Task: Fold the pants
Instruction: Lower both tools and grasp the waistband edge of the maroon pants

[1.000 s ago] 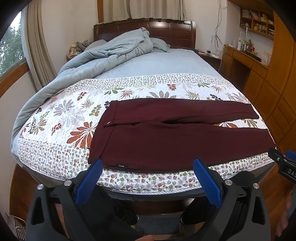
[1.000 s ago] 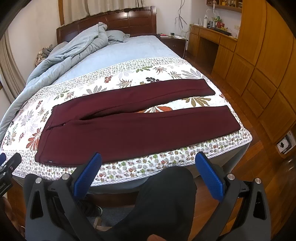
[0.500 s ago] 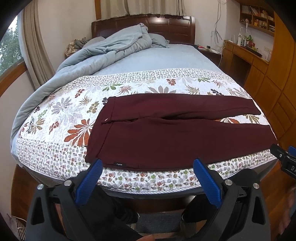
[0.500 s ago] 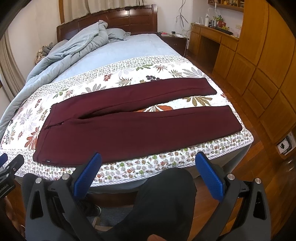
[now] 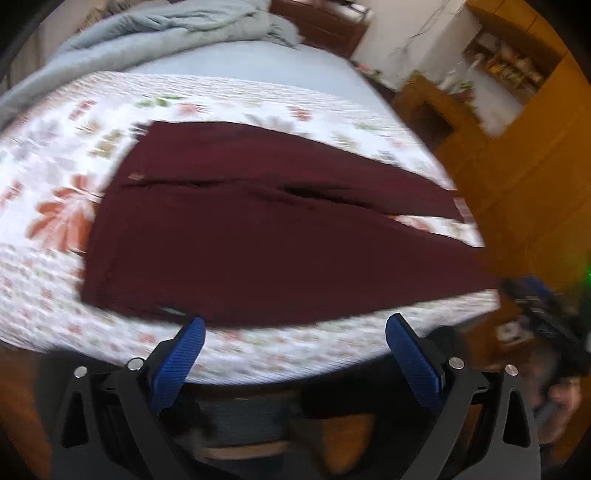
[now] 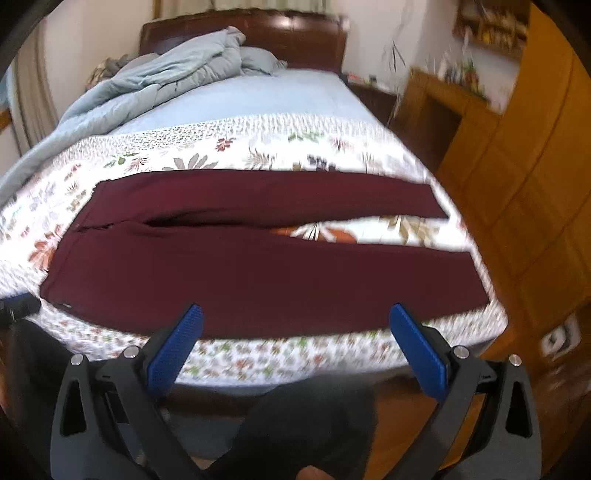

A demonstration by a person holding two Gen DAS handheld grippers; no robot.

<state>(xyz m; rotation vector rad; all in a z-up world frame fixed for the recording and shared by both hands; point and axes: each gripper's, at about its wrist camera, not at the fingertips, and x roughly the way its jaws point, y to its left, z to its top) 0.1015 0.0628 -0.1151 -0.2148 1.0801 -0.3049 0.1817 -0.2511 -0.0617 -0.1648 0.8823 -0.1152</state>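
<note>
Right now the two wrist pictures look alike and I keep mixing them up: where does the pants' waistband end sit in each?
Left wrist: the waistband is at centre-left, leg cuffs running off right, picture blurred.
Right wrist: the waistband is at the left edge, mid-height, legs spreading right.
Shared landmark: the blue-grey duvet heaped at the head of the bed, upper left in both.
</note>
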